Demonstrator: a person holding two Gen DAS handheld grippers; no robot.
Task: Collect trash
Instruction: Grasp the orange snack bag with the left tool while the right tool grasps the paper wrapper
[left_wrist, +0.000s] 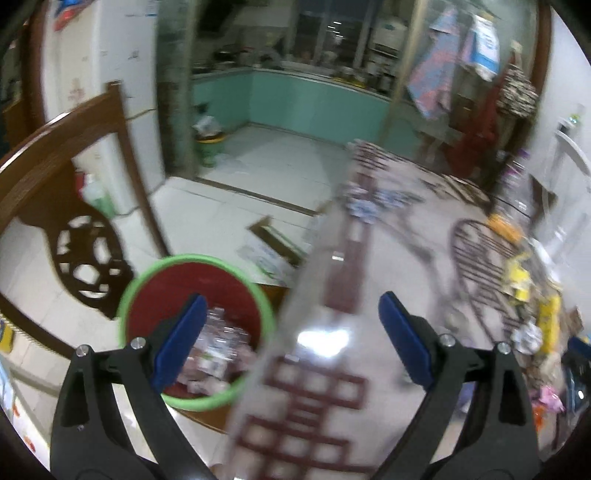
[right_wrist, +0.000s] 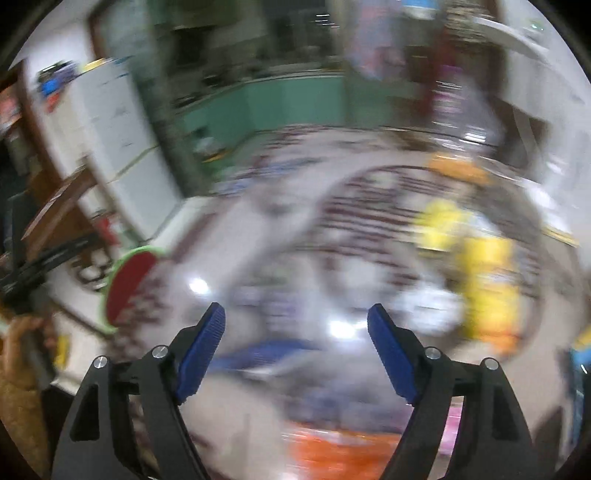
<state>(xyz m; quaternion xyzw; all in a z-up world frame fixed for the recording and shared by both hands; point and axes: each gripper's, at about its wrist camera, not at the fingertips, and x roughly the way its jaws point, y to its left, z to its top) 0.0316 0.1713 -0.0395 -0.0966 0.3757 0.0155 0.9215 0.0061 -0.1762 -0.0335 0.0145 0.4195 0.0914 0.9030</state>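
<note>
A red bin with a green rim (left_wrist: 147, 295) stands on the floor left of the table and holds crumpled clear plastic and wrappers (left_wrist: 218, 343). My left gripper (left_wrist: 291, 310) is open and empty, held above the table edge beside the bin. The table (left_wrist: 332, 258) has a glass top over a red-brown pattern. Yellow wrappers and other trash (left_wrist: 521, 280) lie along its right side. My right gripper (right_wrist: 295, 321) is open and empty above the table (right_wrist: 280, 236). That view is heavily blurred. Yellow trash (right_wrist: 480, 251) lies to its right, the bin (right_wrist: 129, 288) to its left.
A carved wooden chair (left_wrist: 55, 206) stands left of the bin. A flattened cardboard box (left_wrist: 273, 243) lies on the tiled floor. An orange item (right_wrist: 332, 454) and a blue streak (right_wrist: 266, 350) show near the right gripper. A kitchen with teal cabinets (left_wrist: 295, 99) lies beyond.
</note>
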